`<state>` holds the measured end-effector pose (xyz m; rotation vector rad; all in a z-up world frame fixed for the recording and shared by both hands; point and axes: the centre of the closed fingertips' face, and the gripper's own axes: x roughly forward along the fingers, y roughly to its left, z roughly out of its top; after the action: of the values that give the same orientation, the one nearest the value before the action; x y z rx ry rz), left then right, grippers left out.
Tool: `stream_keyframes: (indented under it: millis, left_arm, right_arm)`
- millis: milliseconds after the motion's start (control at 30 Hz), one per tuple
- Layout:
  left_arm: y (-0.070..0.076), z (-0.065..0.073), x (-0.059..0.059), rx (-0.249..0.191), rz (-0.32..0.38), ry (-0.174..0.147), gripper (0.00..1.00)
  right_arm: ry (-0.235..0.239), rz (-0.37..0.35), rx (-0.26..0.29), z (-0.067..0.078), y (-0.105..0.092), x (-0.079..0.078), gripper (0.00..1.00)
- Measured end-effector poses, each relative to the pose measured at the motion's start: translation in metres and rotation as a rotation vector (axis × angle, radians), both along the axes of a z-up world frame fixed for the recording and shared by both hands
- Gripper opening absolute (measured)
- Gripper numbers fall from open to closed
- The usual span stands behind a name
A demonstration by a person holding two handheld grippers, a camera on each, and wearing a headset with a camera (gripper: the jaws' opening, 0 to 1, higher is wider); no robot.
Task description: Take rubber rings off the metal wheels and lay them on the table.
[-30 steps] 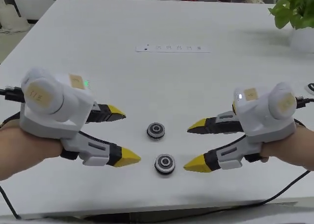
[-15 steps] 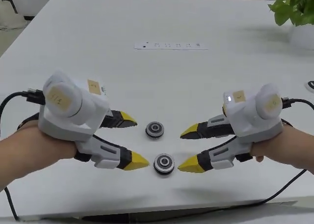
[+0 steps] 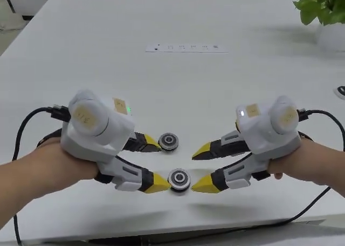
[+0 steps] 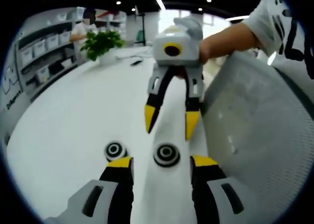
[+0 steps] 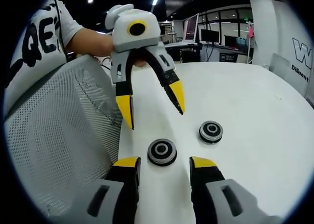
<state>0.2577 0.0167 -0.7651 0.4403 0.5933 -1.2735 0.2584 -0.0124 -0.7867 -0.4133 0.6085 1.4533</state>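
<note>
Jaws apart, the left gripper (image 3: 160, 165) and right gripper (image 3: 195, 171) flank the nearer small, round, black-rubber-ringed metal wheel (image 3: 179, 179), which lies flat on the white table (image 3: 161, 84). They are probably placed so one steadies it while the other peels. A second ringed wheel (image 3: 168, 141) lies just beyond.

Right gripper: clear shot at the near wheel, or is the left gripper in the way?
Probably yes. The right gripper is open, with the near wheel just ahead, centred between its jaws. The left gripper, also open, faces it from the other side, crowding but not blocking the approach.
</note>
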Motion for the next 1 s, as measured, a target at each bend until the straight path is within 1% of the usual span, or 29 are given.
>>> stream_keyframes:
  millis: [100,200,267,467,567,733,833,900,933,1000]
  left_arm:
    - [-0.004,-0.003,-0.001,0.004,-0.016,0.005,0.45]
    - [-0.008,-0.006,-0.002,0.006,-0.027,0.022,0.41]
    - [-0.01,-0.009,-0.001,0.011,-0.03,0.028,0.39]
    - [-0.016,-0.014,-0.002,0.025,-0.046,0.039,0.34]
    - [-0.019,-0.02,-0.004,0.052,-0.065,0.029,0.32]
    - [-0.022,-0.026,-0.004,0.071,-0.069,0.033,0.27]
    - [-0.024,-0.029,-0.003,0.079,-0.071,0.031,0.25]
    - [-0.025,-0.03,-0.003,0.084,-0.071,0.024,0.23]
    - [-0.025,-0.029,-0.003,0.081,-0.076,0.014,0.23]
    - [-0.026,-0.029,-0.003,0.081,-0.073,0.011,0.2]
  right_arm:
    - [0.002,0.007,-0.004,-0.002,0.001,-0.001,0.36]
    - [0.007,0.014,-0.013,-0.005,0.001,-0.001,0.35]
    - [0.007,0.016,-0.015,-0.007,0.002,-0.001,0.35]
    - [0.01,0.02,-0.013,-0.007,0.003,-0.002,0.35]
    - [0.012,0.017,-0.012,-0.008,0.003,-0.002,0.35]
    - [0.009,0.018,-0.015,-0.009,0.002,-0.001,0.35]
    - [0.01,0.019,-0.014,-0.009,0.002,-0.002,0.35]
    - [0.01,0.02,-0.015,-0.009,0.002,-0.003,0.35]
    - [0.012,0.02,-0.016,-0.009,0.002,-0.003,0.35]
    - [0.011,0.021,-0.018,-0.01,0.001,-0.003,0.35]
